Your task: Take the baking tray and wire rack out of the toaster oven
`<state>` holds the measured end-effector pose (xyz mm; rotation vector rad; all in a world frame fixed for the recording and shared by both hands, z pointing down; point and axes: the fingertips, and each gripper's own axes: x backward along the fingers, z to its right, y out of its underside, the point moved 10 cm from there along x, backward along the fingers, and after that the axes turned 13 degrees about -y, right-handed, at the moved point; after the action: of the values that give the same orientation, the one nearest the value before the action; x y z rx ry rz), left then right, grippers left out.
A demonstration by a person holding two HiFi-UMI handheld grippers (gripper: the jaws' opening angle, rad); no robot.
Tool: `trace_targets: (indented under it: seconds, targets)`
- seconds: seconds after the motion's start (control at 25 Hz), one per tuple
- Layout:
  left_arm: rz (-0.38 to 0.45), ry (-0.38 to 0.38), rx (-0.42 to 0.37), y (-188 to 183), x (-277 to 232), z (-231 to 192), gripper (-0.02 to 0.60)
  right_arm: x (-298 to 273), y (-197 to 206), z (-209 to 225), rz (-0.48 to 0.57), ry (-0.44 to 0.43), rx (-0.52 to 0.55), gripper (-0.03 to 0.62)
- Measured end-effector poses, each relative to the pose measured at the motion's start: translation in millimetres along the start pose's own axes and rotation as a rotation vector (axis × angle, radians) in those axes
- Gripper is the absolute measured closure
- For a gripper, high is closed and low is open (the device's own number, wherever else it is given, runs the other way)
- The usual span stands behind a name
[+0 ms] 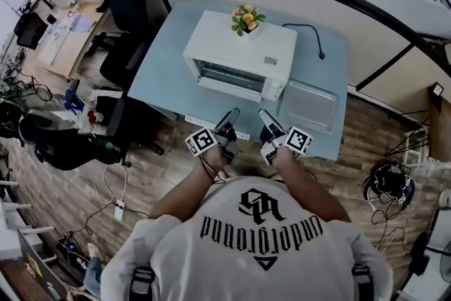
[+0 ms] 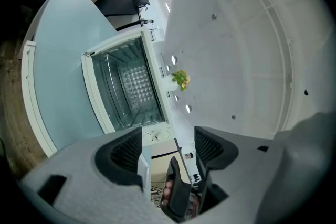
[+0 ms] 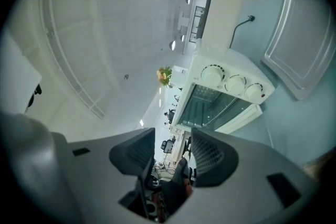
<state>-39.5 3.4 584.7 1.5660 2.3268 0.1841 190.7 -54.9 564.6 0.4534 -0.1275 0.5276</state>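
Both left gripper (image 2: 168,147) and right gripper (image 3: 173,152) are held empty, jaws apart; with the baking tray (image 1: 310,104) out, the wire rack (image 2: 116,93) is judged next.

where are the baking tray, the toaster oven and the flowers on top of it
baking tray (image 1: 310,104), head view, its flat bottom
toaster oven (image 1: 218,46), head view, its white top panel
flowers (image 1: 246,17), head view, the blooms

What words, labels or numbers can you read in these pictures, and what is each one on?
"underground": upside down in the head view, on the back of the person's shirt.
A label on top of the toaster oven: too small to read.
Markings by the oven's dials: too blurred to read.
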Motion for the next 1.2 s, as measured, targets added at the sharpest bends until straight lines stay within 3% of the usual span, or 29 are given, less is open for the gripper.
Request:
trace_targets:
  seconds: [0.12,0.28,0.44,0.52,0.6,0.8,0.92,1.0,1.08,1.2]
  targets:
    - [-0.006,0.015,-0.009,-22.9,13.1,-5.7,0.262,-18.0,15.0,-4.6,0.011,0.004,0.024,0.396]
    - [-0.013,0.011,-0.023,-59.9,34.5,-17.5,0.262,-53.8,37.4,-8.6,0.027,-0.054,0.067,0.396]
    - [-0.020,0.025,-0.032,-86.5,51.9,-29.2,0.264,-63.0,68.9,-6.4,0.064,0.104,-0.021,0.396]
    - [-0.021,0.019,-0.033,-95.3,59.3,-34.0,0.264,-75.7,75.6,-9.8,0.058,0.045,0.008,0.396]
    - [-0.022,0.011,-0.027,-101.8,63.5,-37.5,0.264,-79.9,82.5,-10.6,0.055,0.064,-0.005,0.396]
    - [-0.037,0.006,-0.017,-103.6,59.3,-42.1,0.264,-85.7,80.3,-6.9,0.058,0.017,0.021,0.395]
    - [-0.035,0.006,-0.022,-106.0,47.4,-40.8,0.264,-85.7,75.3,1.9,0.062,0.068,-0.017,0.396]
    - [-0.035,0.001,-0.016,-105.7,38.4,-40.4,0.264,-95.8,64.1,5.2,0.052,-0.028,0.031,0.395]
    - [-0.037,-0.011,-0.013,-104.7,30.1,-38.6,0.265,-99.4,57.7,7.8,0.048,-0.064,0.024,0.396]
    - [-0.031,-0.022,-0.016,-106.0,13.0,-37.9,0.265,-94.4,49.2,19.5,0.046,-0.019,-0.031,0.395]
